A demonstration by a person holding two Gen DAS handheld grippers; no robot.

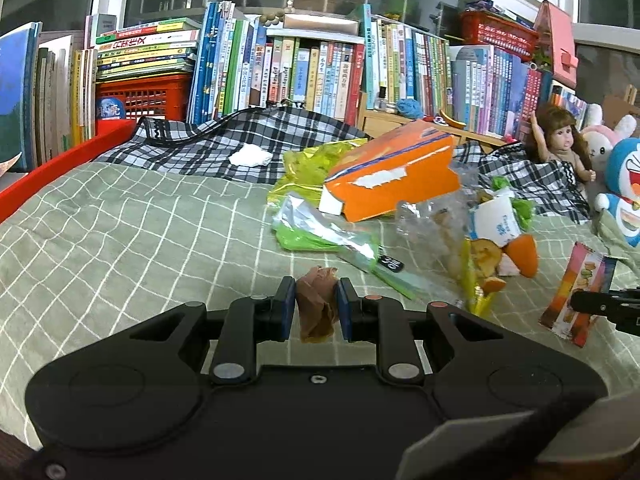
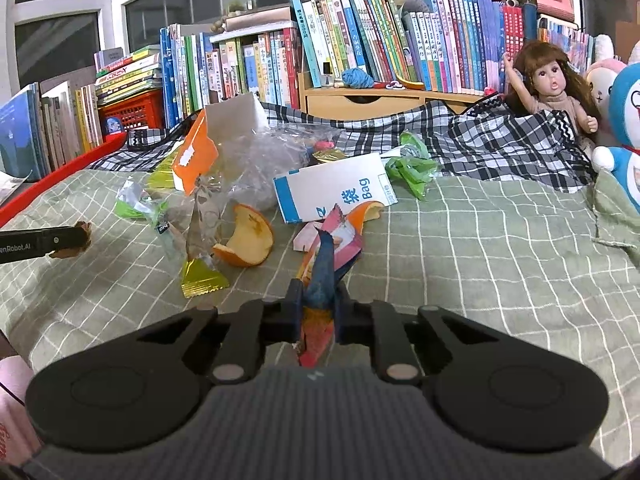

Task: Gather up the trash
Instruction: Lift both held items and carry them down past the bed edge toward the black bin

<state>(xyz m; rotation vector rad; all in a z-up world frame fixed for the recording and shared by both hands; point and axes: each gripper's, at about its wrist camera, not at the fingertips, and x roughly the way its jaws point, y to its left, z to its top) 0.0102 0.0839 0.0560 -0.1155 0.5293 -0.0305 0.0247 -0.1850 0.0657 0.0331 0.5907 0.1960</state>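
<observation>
My left gripper (image 1: 316, 298) is shut on a crumpled brown scrap (image 1: 317, 307), held just above the green checked bedspread (image 1: 120, 240). My right gripper (image 2: 318, 300) is shut on a colourful snack wrapper (image 2: 322, 276); the same wrapper (image 1: 576, 294) shows at the right of the left wrist view. Ahead lies a heap of trash: an orange box (image 1: 394, 172), clear plastic (image 2: 260, 156), an orange peel (image 2: 250, 242), a white and blue bag box (image 2: 334, 190), green wrappers (image 2: 412, 164), a gold wrapper (image 2: 200, 280) and a white tissue (image 1: 250, 157).
Rows of books (image 1: 320, 72) and a red crate (image 1: 144, 96) line the back. A black-and-white plaid cloth (image 2: 500, 140) lies behind the trash. A doll (image 2: 554, 88) and plush toys (image 2: 624, 120) sit at the right. A red bed rail (image 1: 60, 164) runs along the left.
</observation>
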